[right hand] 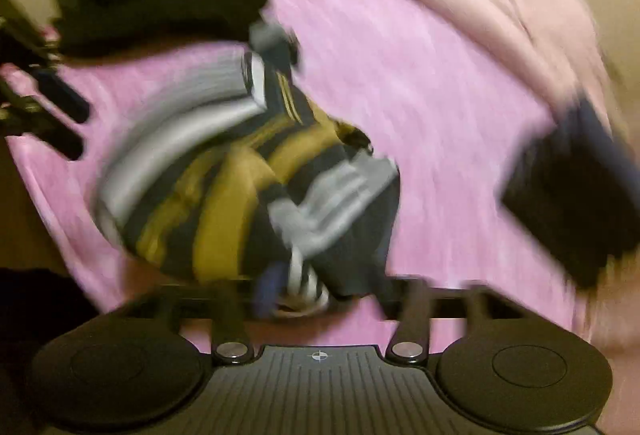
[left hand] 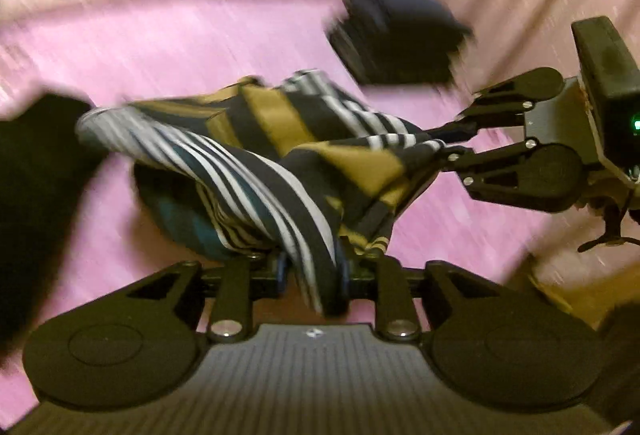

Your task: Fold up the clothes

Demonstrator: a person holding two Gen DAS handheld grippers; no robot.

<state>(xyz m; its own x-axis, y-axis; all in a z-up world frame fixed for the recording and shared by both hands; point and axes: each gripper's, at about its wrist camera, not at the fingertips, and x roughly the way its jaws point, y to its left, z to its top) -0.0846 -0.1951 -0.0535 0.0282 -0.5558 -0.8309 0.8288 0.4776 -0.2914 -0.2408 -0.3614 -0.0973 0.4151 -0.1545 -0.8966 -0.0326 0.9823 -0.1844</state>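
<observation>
striped garment hangs bunched above the pink sheet, at 12 o'clock of the left gripper, whose fingers pinch a fold. right gripper at 3 o'clock clamps another corner. dark folded clothes lie at 1 o'clock.

Both wrist views look down – close – sharing striped garment

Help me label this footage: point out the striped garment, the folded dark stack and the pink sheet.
striped garment [left hand: 280,139]: left wrist view, mustard band.
folded dark stack [left hand: 400,35]: left wrist view, top face.
pink sheet [right hand: 420,95]: right wrist view, bare middle.
</observation>
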